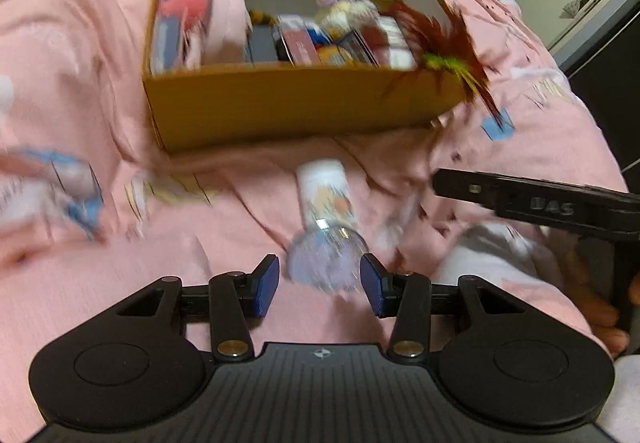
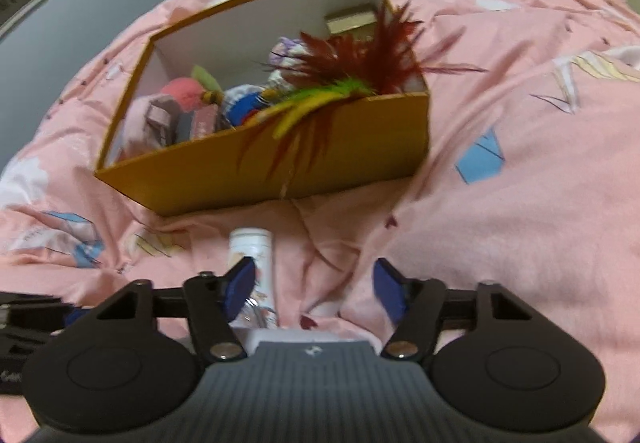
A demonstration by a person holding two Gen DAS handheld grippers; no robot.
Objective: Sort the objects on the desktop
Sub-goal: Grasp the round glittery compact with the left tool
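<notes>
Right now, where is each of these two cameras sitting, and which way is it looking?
Left wrist: sits on the left gripper, looking down along its blue fingers at a bottle lying on the pink bedcover; the right gripper and a hand show at right.
Right wrist: sits on the right gripper, facing the cardboard box, feather toy over its rim.
Shared: bottle, box, feather toy, bedcover.

black tool (image 1: 320, 285), blue pads (image 1: 267, 285), brass screws.
</notes>
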